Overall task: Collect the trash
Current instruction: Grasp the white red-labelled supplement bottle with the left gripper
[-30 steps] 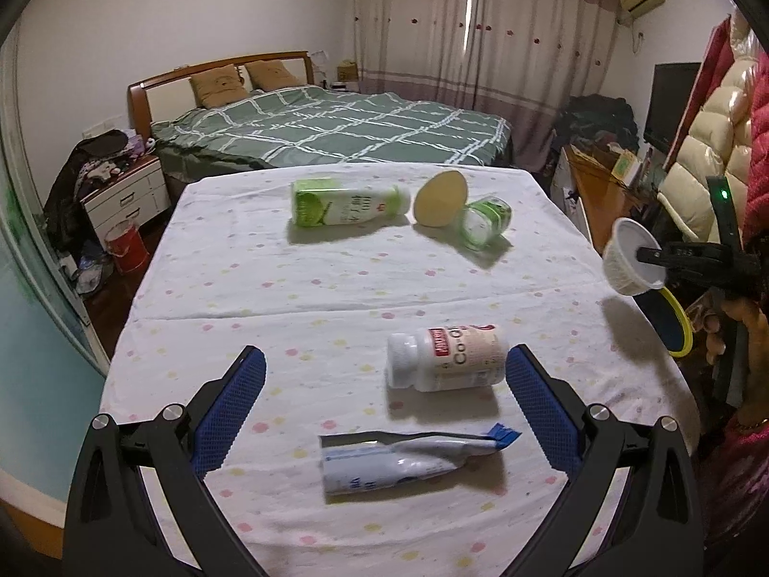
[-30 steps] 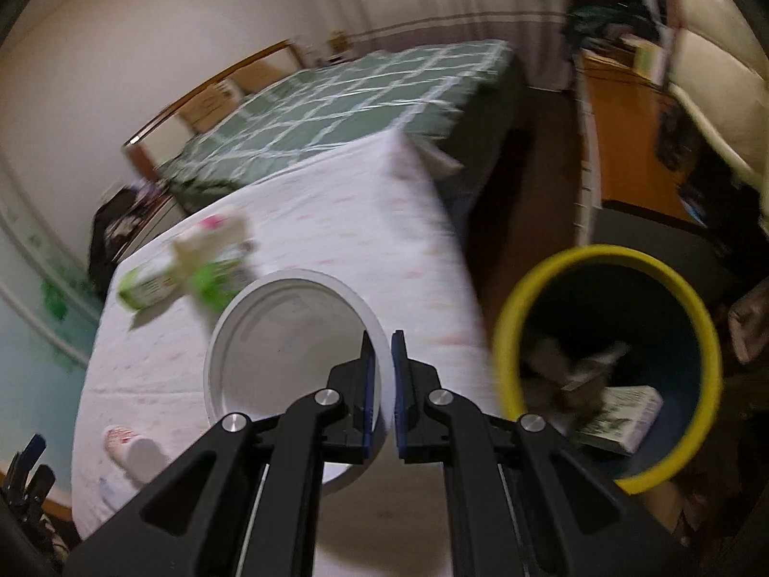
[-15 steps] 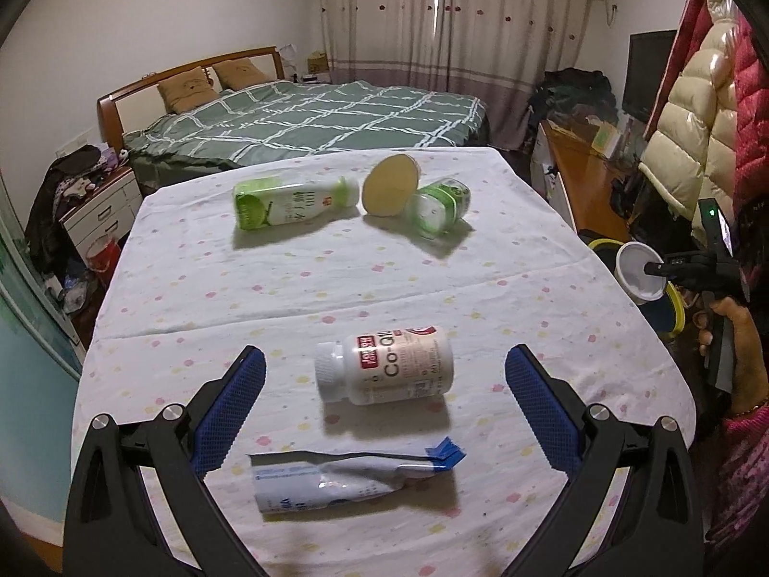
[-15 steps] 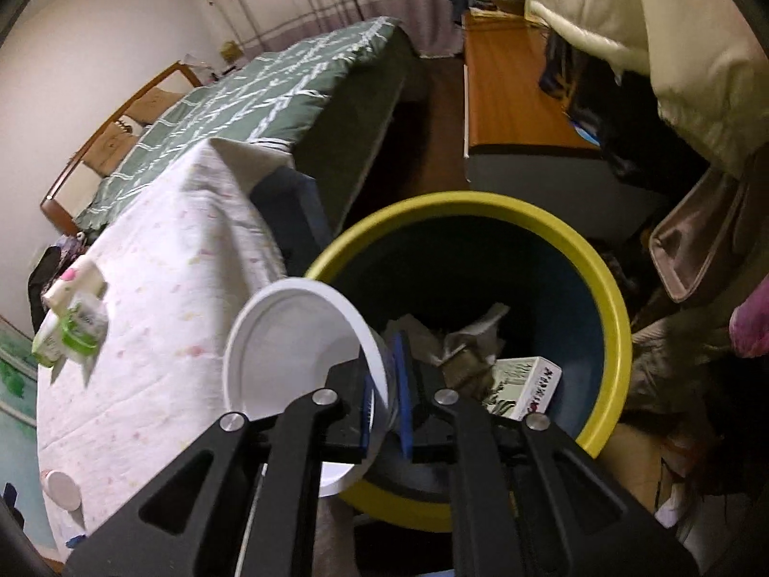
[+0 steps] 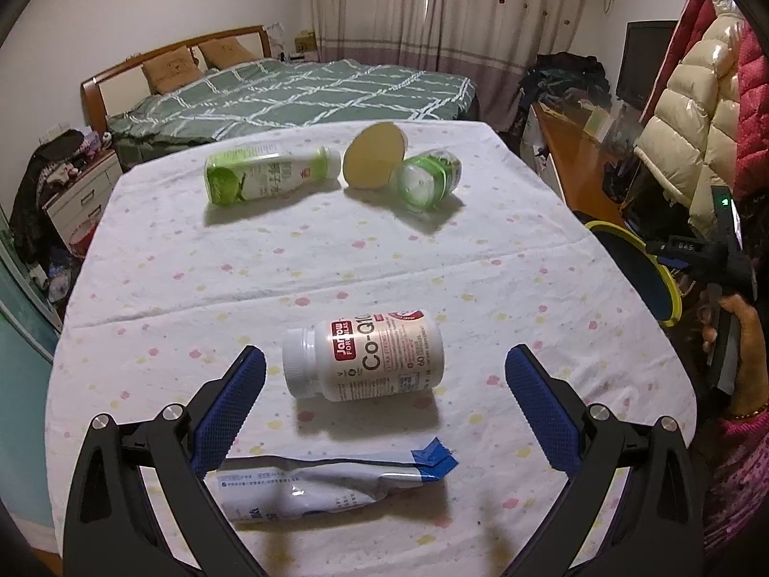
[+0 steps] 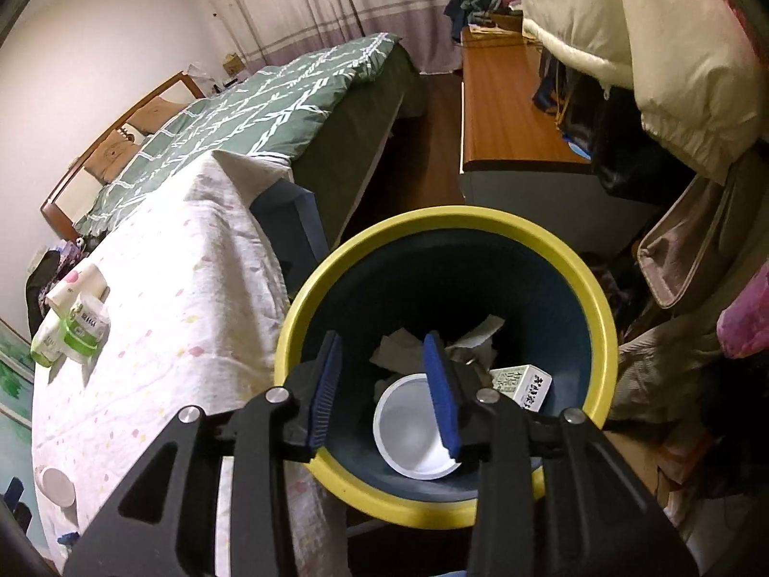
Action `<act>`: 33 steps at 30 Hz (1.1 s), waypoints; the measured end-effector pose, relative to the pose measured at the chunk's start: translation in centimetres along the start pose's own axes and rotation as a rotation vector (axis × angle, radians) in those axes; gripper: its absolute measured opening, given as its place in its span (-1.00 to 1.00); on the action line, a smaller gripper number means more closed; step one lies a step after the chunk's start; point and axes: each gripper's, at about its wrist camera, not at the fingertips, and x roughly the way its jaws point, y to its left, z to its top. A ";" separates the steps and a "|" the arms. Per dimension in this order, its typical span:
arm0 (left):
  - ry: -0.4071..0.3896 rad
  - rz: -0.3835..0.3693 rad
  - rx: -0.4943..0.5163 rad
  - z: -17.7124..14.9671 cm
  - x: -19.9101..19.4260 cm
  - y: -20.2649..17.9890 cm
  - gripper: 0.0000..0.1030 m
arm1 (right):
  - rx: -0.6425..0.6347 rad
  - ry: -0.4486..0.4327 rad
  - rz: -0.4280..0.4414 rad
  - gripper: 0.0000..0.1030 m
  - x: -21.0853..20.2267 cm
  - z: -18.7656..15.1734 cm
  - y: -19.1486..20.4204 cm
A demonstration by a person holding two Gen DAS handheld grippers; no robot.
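Now that the right gripper [image 6: 384,394] has just been opening its jaws, nothing between them, the white plastic cup [image 6: 413,437] lies inside the yellow-rimmed blue bin [image 6: 596,317]. We lift clear of its rim. Left gripper [image 5: 384,413] gapes wide, empty, over the white supplement bottle [image 5: 365,360] on the bench [image 5: 192,264]; open room around it.

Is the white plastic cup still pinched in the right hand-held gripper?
No, the white plastic cup lies inside the yellow-rimmed blue bin, below the right hand-held gripper, whose jaws have just been opening with nothing between them.

Bin [image 6: 447,226] mouth unobstructed — table [image 6: 192,288] edge just beside.
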 end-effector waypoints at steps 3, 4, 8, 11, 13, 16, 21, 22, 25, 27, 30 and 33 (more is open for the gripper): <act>0.021 -0.003 -0.009 -0.1 1.1 0.5 0.91 | -0.011 0.000 0.003 -0.32 -0.3 -0.2 0.4; 0.027 0.000 -0.013 -0.1 1.4 0.7 0.91 | -0.013 -0.001 0.003 -0.32 -0.3 -0.3 0.5; 0.045 0.007 -0.030 0.2 2.7 1.1 0.91 | -0.018 0.005 0.006 -0.31 -0.1 -0.4 0.8; 0.047 0.019 -0.026 0.5 3.3 1.0 0.91 | -0.018 0.011 0.010 -0.31 0.1 -0.5 0.8; 0.055 0.030 -0.022 0.6 3.8 0.8 0.91 | -0.019 0.015 0.012 -0.31 0.3 -0.6 0.9; 0.076 0.040 -0.017 0.6 4.8 0.8 0.91 | -0.025 0.020 0.015 -0.31 0.4 -0.8 1.0; 0.093 0.048 -0.022 0.6 5.7 0.7 0.91 | -0.024 0.021 0.017 -0.30 0.5 -0.9 0.9; 0.095 0.056 -0.025 0.6 5.8 0.8 0.90 | -0.023 0.021 0.017 -0.30 0.5 -0.9 0.9; 0.099 0.054 -0.046 0.7 6.1 1.1 0.75 | -0.023 0.021 0.020 -0.30 0.4 -1.1 0.9; 0.099 0.046 -0.054 0.6 6.0 1.2 0.68 | -0.024 0.020 0.018 -0.30 0.5 -1.0 0.9; 0.097 0.049 -0.048 0.6 6.0 1.1 0.67 | -0.022 0.019 0.020 -0.30 0.4 -1.1 0.8; 0.090 0.037 -0.041 0.7 5.7 0.8 0.67 | -0.027 0.010 0.021 -0.30 -0.1 -1.4 0.7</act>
